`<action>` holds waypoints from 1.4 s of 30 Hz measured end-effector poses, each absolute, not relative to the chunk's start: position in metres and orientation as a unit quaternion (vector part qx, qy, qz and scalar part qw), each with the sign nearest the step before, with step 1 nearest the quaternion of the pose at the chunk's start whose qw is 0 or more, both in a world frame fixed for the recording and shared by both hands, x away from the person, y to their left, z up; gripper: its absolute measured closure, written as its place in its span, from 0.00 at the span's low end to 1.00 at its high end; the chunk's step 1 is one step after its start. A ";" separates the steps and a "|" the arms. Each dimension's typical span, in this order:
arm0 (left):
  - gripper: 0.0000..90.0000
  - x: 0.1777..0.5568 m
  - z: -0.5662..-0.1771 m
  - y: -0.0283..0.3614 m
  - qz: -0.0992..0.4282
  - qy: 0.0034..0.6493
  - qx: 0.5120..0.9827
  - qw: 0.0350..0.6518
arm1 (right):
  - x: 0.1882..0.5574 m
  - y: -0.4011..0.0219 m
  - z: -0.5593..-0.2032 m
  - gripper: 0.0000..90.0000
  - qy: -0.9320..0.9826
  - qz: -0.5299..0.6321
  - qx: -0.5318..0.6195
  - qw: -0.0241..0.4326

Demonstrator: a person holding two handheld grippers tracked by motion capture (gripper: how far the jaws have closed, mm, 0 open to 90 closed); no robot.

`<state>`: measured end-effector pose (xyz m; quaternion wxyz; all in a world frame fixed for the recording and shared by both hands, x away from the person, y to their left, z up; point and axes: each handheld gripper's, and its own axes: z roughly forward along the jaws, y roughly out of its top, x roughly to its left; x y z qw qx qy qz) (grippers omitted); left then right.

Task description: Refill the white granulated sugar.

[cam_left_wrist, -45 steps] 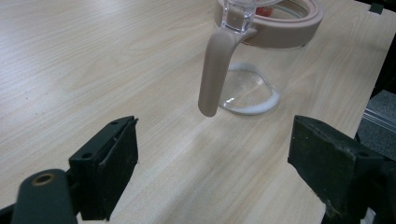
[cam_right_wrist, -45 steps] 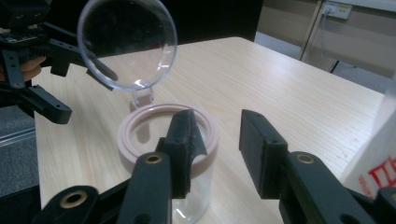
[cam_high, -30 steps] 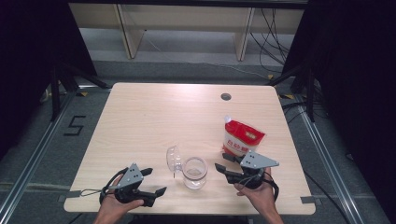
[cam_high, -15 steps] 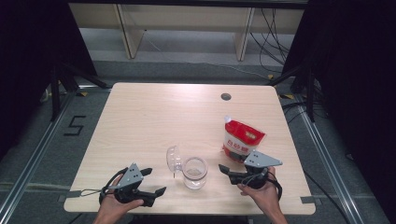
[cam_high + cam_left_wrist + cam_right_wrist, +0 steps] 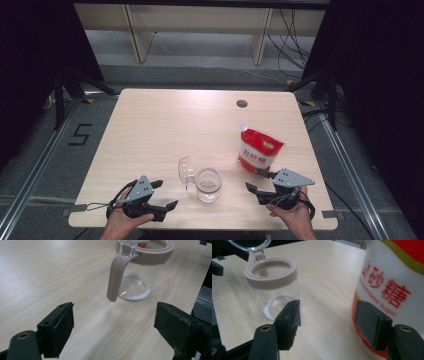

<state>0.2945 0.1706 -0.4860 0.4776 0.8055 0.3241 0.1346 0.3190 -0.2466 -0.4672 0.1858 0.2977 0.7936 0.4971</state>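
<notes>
1. Dark curtains close the room in on both sides; beyond the surface we see a grey floor and a pale shelf unit with cables hanging by its right leg.
2. Metal rails run along the floor at both sides, and a "5" is marked on the floor at the left.
3. Our light wooden surface has rounded corners and a dark round hole near its far edge.
4. On it stands a red and white pouch, at the right.
5. Near the front middle stands a clear glass jar with a beige rim, its hinged lid tipped open to the left.
6. Our right gripper sits just beside the pouch; its jaws have just been opening and stand wide, nothing pressed between them.
7. Our left gripper rests at the front left, jaws wide, apart from the jar.
</notes>
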 end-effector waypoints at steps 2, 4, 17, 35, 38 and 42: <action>0.17 0.294 -0.486 0.171 0.135 0.325 0.805 0.478 | 0.319 -0.253 -0.469 0.42 0.794 0.495 0.300 0.188; 0.17 0.294 -0.486 0.170 0.135 0.325 0.805 0.478 | 0.317 -0.259 -0.470 0.42 0.789 0.497 0.303 0.196; 0.17 0.293 -0.487 0.170 0.135 0.328 0.805 0.475 | 0.320 -0.286 -0.473 0.38 0.774 0.474 0.355 0.222; 0.17 0.292 -0.487 0.169 0.136 0.318 0.805 0.482 | 0.360 -0.285 -0.475 0.34 0.750 0.506 0.353 0.238; 0.17 0.293 -0.488 0.169 0.137 0.320 0.803 0.484 | 0.366 -0.280 -0.477 0.36 0.746 0.515 0.350 0.235; 0.17 0.293 -0.487 0.169 0.135 0.318 0.807 0.478 | 0.374 -0.275 -0.478 0.37 0.752 0.513 0.337 0.239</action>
